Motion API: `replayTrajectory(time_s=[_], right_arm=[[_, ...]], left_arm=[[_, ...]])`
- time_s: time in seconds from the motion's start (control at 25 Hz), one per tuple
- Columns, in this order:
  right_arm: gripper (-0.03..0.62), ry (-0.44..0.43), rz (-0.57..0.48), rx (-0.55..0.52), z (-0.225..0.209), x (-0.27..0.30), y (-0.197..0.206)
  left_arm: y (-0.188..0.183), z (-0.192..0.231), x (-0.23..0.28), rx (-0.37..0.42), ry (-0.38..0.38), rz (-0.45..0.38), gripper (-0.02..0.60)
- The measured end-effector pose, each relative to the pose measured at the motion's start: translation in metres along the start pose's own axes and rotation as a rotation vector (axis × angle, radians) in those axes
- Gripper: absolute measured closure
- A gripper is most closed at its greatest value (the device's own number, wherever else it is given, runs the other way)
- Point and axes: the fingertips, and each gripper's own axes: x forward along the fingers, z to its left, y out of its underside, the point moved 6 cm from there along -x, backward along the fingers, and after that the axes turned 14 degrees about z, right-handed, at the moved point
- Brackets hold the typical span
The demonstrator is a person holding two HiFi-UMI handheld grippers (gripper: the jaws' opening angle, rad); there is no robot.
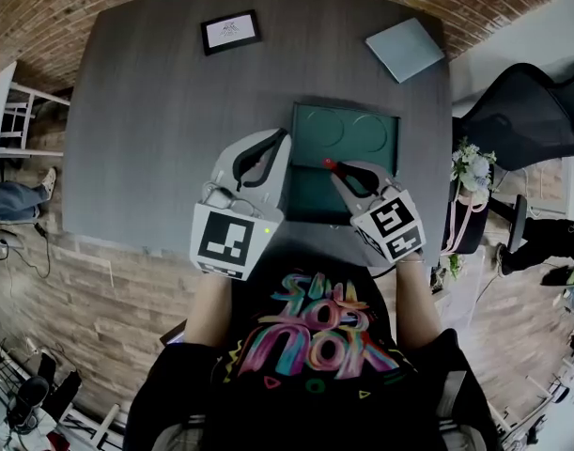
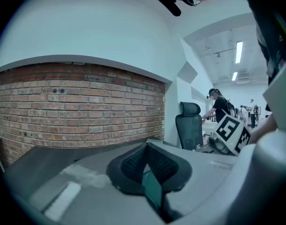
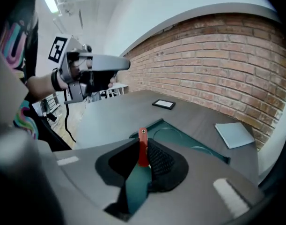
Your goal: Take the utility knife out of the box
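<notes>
One claw has it: R gripper point(image 3: 143, 150) is clenched on the red utility knife point(image 3: 142, 143), pinched btwn the pads. Its long axis runs along the jaws, w/ the end poking out past the tips. Knife hangs over the near part of the green box point(image 1: 348, 130), clear of it as far as I can see. L gripper point(image 1: 285, 135) is closed on nothing, just beside the box's left edge. Next, I reckon: carry it sideways to bare table point(image 1: 164, 111).
</notes>
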Motion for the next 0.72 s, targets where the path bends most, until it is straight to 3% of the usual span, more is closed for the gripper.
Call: replayTrajectory(time_s=[0.4,0.72], right_arm=[[0.540,0.087,-0.289,0.143,-0.028,-0.060,-0.032],[0.540,0.145,-0.466,0.175,-0.033,-0.096,-0.036]], left_arm=[[-0.008,-0.001,0.010,0.013,0.039,0.006,0.581],[-0.009,-0.002,0.014,0.047,0.062,0.006,0.581]])
